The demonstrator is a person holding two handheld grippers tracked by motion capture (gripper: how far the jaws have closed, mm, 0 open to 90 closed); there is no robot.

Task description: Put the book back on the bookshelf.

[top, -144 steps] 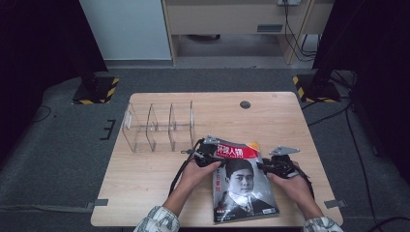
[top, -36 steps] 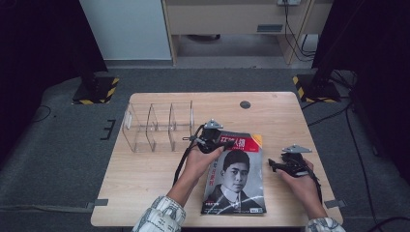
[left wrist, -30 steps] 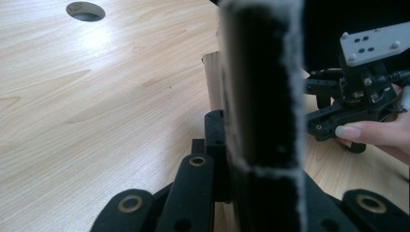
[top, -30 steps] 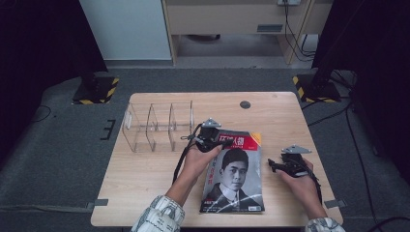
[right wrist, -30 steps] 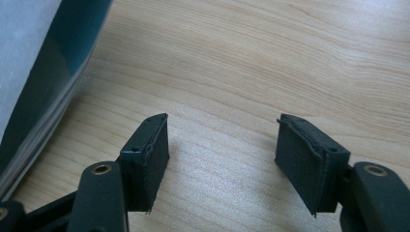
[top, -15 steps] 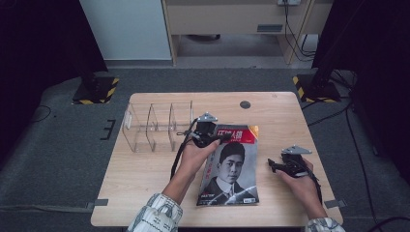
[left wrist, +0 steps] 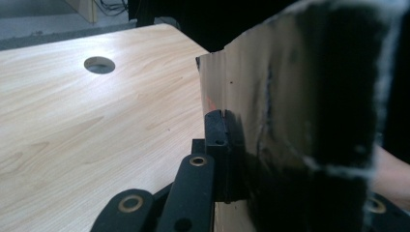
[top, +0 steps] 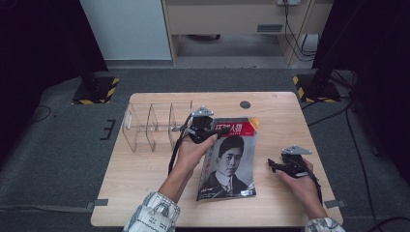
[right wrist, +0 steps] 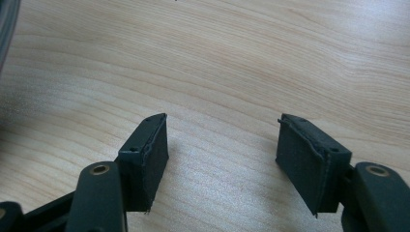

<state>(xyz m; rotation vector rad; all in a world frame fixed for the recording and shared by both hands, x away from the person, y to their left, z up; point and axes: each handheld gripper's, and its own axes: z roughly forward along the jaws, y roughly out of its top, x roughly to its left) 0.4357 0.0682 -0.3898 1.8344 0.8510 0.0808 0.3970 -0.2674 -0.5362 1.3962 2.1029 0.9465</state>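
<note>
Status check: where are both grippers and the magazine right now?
Left gripper shut on magazine, top edge raised off table. Right gripper open, empty, beside it. Clear acrylic organizer stands left, apart.

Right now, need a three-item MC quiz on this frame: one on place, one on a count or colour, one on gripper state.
1. Where does the clear acrylic rack stand relative to the magazine?
A. To its left, on the table
B. To its right
C. On top of it

2. What colour is the band across the top of the magazine cover?
A. Green
B. Red
C. Blue

3. How do the two grippers stand?
A. Both open and empty
B. Right shut on the magazine, left open
C. Left shut on the magazine, right open and empty

Key: 1 A, the high view shows the rack left of the magazine. 2 B, the title band is red. 3 C, the left gripper clamps the magazine's top left corner, while the right gripper has its jaws apart over bare table.
</note>
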